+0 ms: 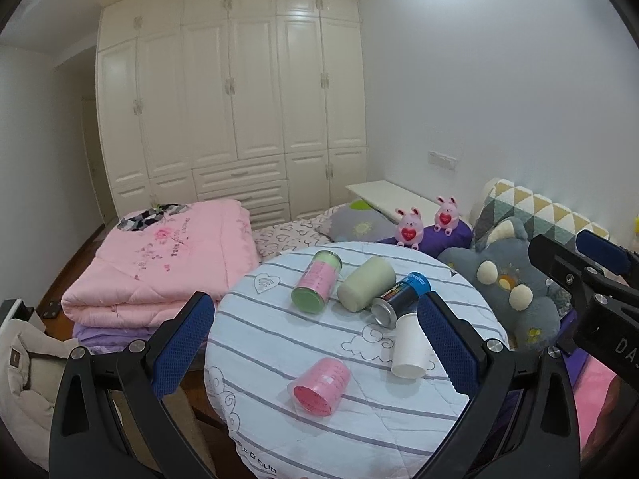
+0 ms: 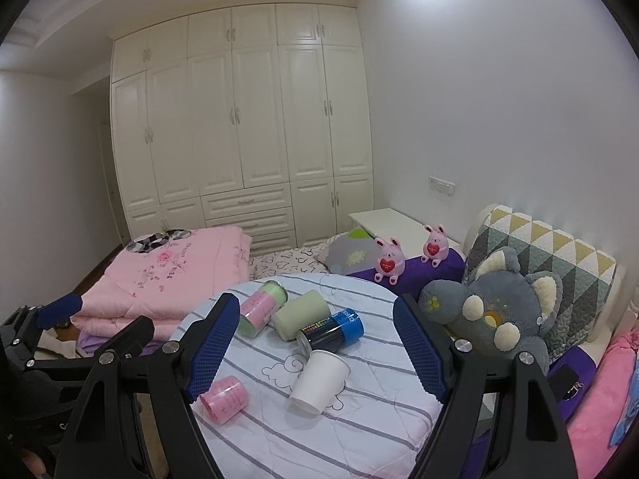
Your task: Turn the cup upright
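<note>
Several cups lie on their sides on a round table with a striped cloth (image 1: 279, 343) (image 2: 359, 431). A pink cup (image 1: 319, 385) (image 2: 225, 398) lies nearest. A white paper cup (image 1: 409, 349) (image 2: 319, 377), a black-and-blue can (image 1: 401, 293) (image 2: 331, 330), a pale green cup (image 1: 365, 283) (image 2: 301, 313) and a pink-and-green cup (image 1: 315, 281) (image 2: 261, 307) lie beyond. My left gripper (image 1: 315, 339) is open above the table's near side. My right gripper (image 2: 315, 345) is open, and its body shows at the right of the left wrist view (image 1: 591, 291).
A bed lies behind the table with a folded pink quilt (image 1: 159, 263), a grey plush toy (image 1: 507, 283) (image 2: 495, 315), two pink bunny toys (image 1: 409, 231) and pillows. White wardrobes (image 1: 231, 99) fill the far wall. A beige cushion (image 1: 24, 375) sits at the left.
</note>
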A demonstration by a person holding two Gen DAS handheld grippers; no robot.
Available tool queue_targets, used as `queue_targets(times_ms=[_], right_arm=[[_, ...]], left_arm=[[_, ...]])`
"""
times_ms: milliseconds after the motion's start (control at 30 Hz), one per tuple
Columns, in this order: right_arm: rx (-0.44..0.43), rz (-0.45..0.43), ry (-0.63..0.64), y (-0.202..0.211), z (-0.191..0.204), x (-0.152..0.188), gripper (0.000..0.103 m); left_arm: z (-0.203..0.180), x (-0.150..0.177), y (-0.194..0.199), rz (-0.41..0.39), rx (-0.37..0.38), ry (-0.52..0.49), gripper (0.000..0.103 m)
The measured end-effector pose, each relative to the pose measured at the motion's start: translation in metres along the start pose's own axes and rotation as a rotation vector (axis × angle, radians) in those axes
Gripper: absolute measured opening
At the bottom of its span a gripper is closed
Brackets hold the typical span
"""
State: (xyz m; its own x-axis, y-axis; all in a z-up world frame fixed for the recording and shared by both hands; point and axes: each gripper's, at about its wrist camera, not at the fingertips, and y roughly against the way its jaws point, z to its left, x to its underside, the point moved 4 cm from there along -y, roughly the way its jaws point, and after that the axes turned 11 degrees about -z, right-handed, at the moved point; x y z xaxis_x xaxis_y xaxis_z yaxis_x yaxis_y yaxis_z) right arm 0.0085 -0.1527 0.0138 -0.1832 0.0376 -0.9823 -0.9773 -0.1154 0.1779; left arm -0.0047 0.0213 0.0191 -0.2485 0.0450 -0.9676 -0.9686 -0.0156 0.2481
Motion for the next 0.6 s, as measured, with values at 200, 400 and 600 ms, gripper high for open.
queue_targets(times_ms=[200,400,600], right_arm=[[0.001,0.006,0.006,-0.002,0.001,0.002,0.081],[0.003,0.017,0.009,-0.006,0.002,0.006,0.081],[0.005,0.044,0.014,-0.014,0.003,0.009,0.081]], left_arm=[[-0.001,0.001,-0.003,0.005,0.006,-0.003,0.103],[-0.004,0.002,-0.010,0.022,0.015,-0.010,0.103],[-0.003,0.008,-0.021,0.051,0.021,-0.015,0.103]])
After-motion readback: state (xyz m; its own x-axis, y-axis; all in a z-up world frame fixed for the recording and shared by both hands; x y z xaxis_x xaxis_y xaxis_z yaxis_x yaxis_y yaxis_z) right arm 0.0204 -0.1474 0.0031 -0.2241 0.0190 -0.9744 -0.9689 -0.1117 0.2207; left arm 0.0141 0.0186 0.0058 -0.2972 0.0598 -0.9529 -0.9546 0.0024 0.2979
